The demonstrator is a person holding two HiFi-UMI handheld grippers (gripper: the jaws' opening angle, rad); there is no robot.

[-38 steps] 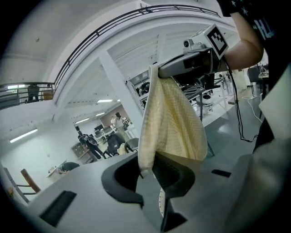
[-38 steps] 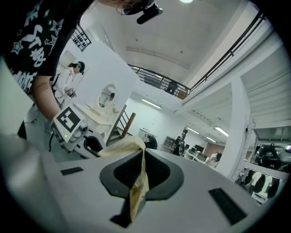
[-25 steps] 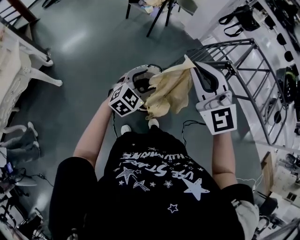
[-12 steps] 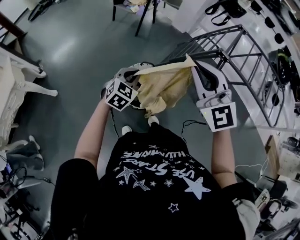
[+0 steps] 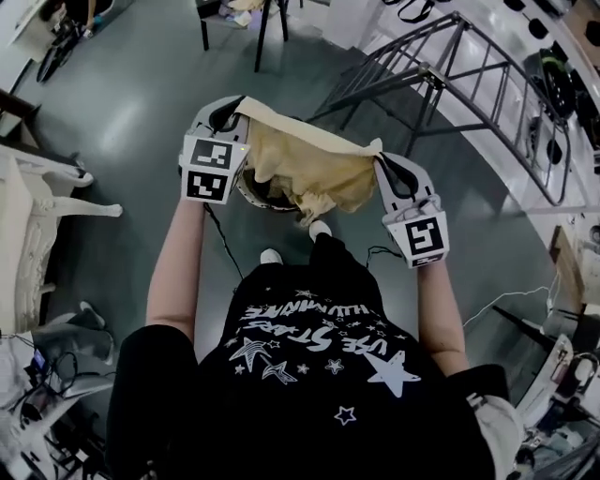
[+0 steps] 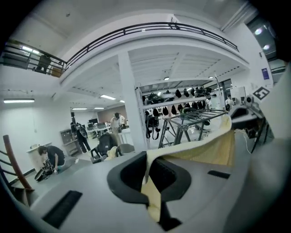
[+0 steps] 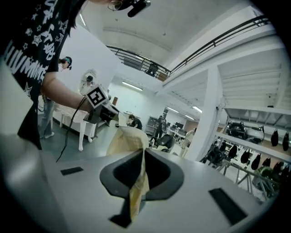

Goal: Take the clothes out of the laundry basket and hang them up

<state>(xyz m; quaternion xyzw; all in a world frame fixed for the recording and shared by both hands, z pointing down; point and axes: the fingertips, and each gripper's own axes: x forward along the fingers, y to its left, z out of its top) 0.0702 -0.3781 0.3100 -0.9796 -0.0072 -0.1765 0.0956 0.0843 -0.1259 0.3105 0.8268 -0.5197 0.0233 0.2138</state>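
A cream-yellow garment (image 5: 309, 169) hangs stretched between my two grippers, above the laundry basket (image 5: 248, 194), which it mostly hides. My left gripper (image 5: 228, 111) is shut on the garment's left edge, and the cloth (image 6: 152, 195) shows pinched between its jaws in the left gripper view. My right gripper (image 5: 382, 164) is shut on the right edge, with a fold of the fabric (image 7: 136, 191) pressed between its jaws. From the right gripper view the garment (image 7: 125, 141) runs across to the left gripper (image 7: 102, 109).
A metal drying rack (image 5: 450, 66) stands to the right, beyond the right gripper, and shows also in the left gripper view as a rack (image 6: 191, 120). White furniture (image 5: 37, 216) is at the left, chair legs (image 5: 234, 28) ahead. A cable (image 5: 384, 251) lies on the floor. People (image 6: 50, 157) are far off.
The left gripper closed on the garment's free edge and rose to the left. The right gripper came down. The bunched garment is now spread wide between them.
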